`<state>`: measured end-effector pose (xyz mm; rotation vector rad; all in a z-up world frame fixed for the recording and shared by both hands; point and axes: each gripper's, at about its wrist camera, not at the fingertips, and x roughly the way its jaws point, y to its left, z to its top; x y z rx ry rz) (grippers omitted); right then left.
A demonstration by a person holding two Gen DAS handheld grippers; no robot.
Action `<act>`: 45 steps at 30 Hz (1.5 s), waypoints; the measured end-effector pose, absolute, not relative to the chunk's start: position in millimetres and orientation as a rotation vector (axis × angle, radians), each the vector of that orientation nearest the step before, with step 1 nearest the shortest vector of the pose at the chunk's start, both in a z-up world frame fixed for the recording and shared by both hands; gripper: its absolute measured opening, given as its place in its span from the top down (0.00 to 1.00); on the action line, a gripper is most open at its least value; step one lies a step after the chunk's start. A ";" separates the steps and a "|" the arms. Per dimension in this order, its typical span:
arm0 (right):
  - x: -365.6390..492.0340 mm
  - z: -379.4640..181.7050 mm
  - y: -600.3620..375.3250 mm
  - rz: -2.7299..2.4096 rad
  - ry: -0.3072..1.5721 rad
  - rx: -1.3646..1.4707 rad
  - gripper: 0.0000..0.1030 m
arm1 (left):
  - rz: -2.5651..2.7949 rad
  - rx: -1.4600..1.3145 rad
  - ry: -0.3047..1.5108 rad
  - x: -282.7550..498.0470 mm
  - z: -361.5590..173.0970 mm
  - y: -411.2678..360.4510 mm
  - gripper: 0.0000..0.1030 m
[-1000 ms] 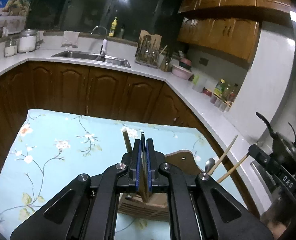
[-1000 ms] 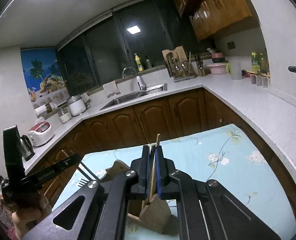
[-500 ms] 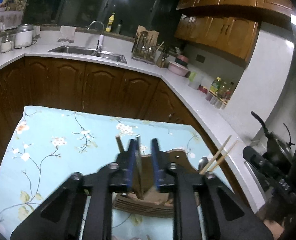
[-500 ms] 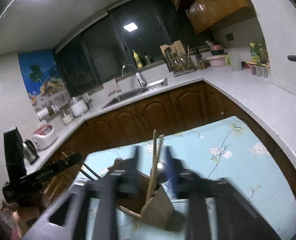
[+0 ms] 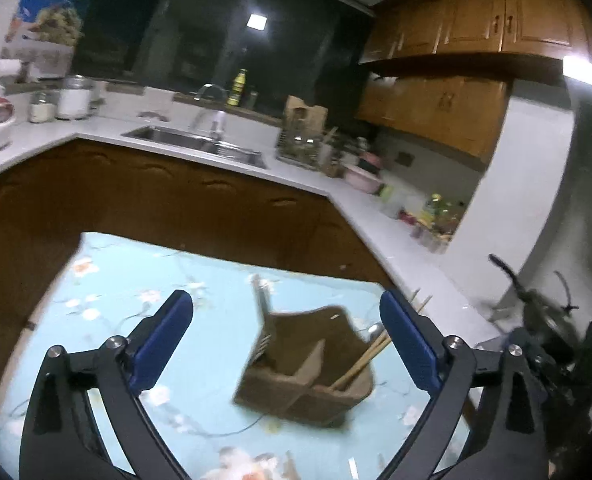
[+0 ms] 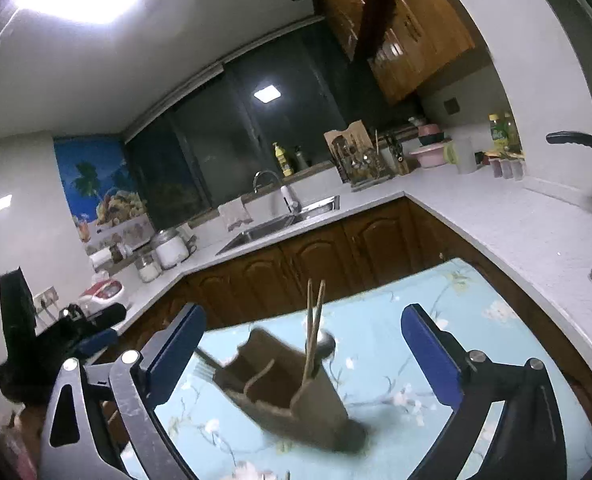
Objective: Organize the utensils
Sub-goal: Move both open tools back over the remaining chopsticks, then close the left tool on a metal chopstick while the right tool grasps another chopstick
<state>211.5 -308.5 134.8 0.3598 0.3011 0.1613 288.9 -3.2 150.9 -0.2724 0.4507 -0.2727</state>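
Observation:
A wooden utensil holder [image 5: 307,372] stands on the blue floral tablecloth [image 5: 136,304]; it also shows in the right wrist view [image 6: 296,392]. A fork [image 5: 263,320] leans in its left compartment, tines down. Two chopsticks [image 5: 361,358] and a spoon [image 5: 373,330] lean in its right compartment; the chopsticks [image 6: 313,328] stand up in the right wrist view. My left gripper [image 5: 286,344] is wide open and empty above the holder. My right gripper [image 6: 301,344] is wide open and empty above it too.
An L-shaped white counter [image 5: 355,216] with a sink [image 5: 200,146], a drying rack [image 5: 303,148], bowls and bottles runs behind. A pan handle [image 6: 575,142] juts in at the right. The left gripper's body [image 6: 44,336] shows at the right wrist view's left edge.
Both grippers have opened wide and let go: the left released the fork and the right released the chopsticks, which now rest in the holder. Both grippers have pulled up and back.

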 end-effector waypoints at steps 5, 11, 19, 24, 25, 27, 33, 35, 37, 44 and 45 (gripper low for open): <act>175.8 118.0 -306.4 0.171 0.337 0.330 0.02 | -0.223 -0.272 0.478 252.4 129.0 16.3 0.04; 135.9 95.0 -312.8 0.149 0.392 0.336 0.02 | -0.176 -0.293 0.586 215.3 86.1 35.4 0.04; 94.0 59.9 -320.6 0.110 0.479 0.343 0.02 | -0.164 -0.310 0.695 173.1 38.9 37.9 0.04; 79.9 31.8 -316.1 0.060 0.535 0.274 0.02 | -0.165 -0.308 0.755 160.4 16.7 30.1 0.04; 78.6 26.5 -315.9 0.050 0.542 0.259 0.02 | -0.165 -0.300 0.767 159.1 12.3 27.1 0.04; 77.4 18.4 -315.1 0.030 0.560 0.239 0.02 | -0.161 -0.286 0.785 158.2 8.1 23.2 0.04; 79.7 7.9 -316.0 0.026 0.586 0.233 0.02 | -0.168 -0.259 0.821 159.7 -1.0 12.9 0.04; 82.5 6.5 -315.8 0.030 0.596 0.240 0.02 | -0.172 -0.249 0.832 162.1 -3.5 8.7 0.04; 86.0 4.3 -315.1 0.032 0.609 0.238 0.02 | -0.169 -0.238 0.841 165.5 -5.4 6.4 0.04; 102.0 -5.1 -316.6 0.041 0.660 0.258 0.02 | -0.174 -0.224 0.895 178.4 -19.4 -1.6 0.04; 104.6 -7.0 -315.9 0.041 0.668 0.254 0.02 | -0.176 -0.223 0.898 180.1 -20.4 -2.7 0.04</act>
